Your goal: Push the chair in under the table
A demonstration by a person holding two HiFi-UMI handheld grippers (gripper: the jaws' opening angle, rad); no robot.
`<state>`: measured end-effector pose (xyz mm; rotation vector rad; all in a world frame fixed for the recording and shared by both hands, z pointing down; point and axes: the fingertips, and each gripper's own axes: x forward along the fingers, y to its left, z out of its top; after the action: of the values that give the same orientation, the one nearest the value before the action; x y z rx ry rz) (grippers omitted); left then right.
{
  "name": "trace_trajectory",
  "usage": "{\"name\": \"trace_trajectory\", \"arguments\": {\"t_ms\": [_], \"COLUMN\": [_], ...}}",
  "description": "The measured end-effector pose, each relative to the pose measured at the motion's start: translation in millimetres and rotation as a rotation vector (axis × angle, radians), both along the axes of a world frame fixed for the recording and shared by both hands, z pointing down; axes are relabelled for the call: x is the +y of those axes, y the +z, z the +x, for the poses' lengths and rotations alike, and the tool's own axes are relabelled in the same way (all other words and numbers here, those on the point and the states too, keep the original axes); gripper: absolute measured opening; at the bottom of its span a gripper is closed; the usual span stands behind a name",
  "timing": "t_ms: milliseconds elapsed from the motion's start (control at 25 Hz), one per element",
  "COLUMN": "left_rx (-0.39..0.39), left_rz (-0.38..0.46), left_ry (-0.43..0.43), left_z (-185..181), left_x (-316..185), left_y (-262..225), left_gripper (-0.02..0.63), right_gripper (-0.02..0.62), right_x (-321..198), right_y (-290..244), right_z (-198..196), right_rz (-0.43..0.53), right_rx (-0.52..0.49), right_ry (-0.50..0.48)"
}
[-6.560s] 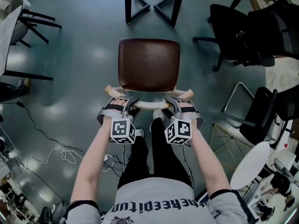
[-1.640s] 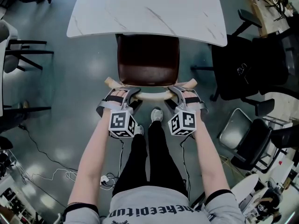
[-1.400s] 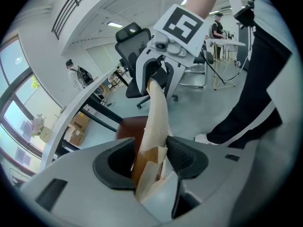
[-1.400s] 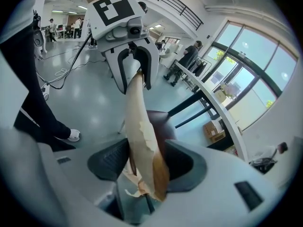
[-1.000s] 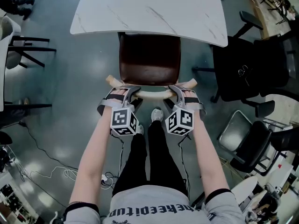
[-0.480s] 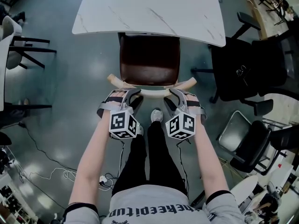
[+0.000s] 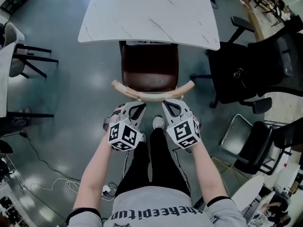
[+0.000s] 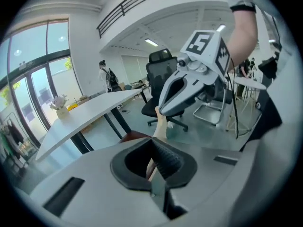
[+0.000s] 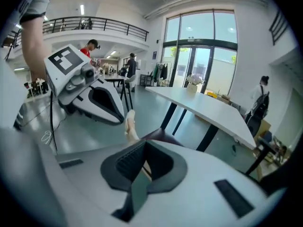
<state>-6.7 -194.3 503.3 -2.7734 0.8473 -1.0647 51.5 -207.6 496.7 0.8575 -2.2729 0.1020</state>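
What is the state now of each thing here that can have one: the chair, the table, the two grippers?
Chair: upright, held by neither gripper, seat's far edge under the table top, rest of the seat out.
Curved wooden backrest: free, no jaws on it.
Marble table: standing, near edge over the seat.
Left gripper: shut, empty.
Right gripper: shut, empty.
Black office chair: standing, unoccupied.

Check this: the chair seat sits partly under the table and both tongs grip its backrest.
Wrong: the left tongs and right tongs are shut on nothing, clear of the backrest; the head view shows it. The chair seat is partly under the table.
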Motion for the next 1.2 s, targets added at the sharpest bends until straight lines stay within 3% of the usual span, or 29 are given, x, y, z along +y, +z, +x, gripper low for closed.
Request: {"name": "trace_trajectory", "arguments": {"t_ms": [240,400,960,1200], "left_rx": [0.2,0.313,0.565,0.611], "left_rz": [-0.022,-0.042,0.077,0.143], "left_ry": [-0.07,-0.1,-0.066,-0.026], "left_z": [-2,-7,-16,-18], "left_x": [15,27,60,78], "left_y": [-46,-80,-207,-253], "left_gripper": [0.014,0.014,0.014,0.014], "right_gripper": [0.009,0.009,0.009,0.009], "right_x": [19,34,78,95], "right_y": [-48,-82,-195,-229], "right_z": [-20,-26,-33,-37], "right_rz": [0.0,0.028,0.21,0.279], "right_rx": [-0.202,-0.262,-0.395,-0.451], "right_ry": [0.084,0.119,0.15,0.152]}}
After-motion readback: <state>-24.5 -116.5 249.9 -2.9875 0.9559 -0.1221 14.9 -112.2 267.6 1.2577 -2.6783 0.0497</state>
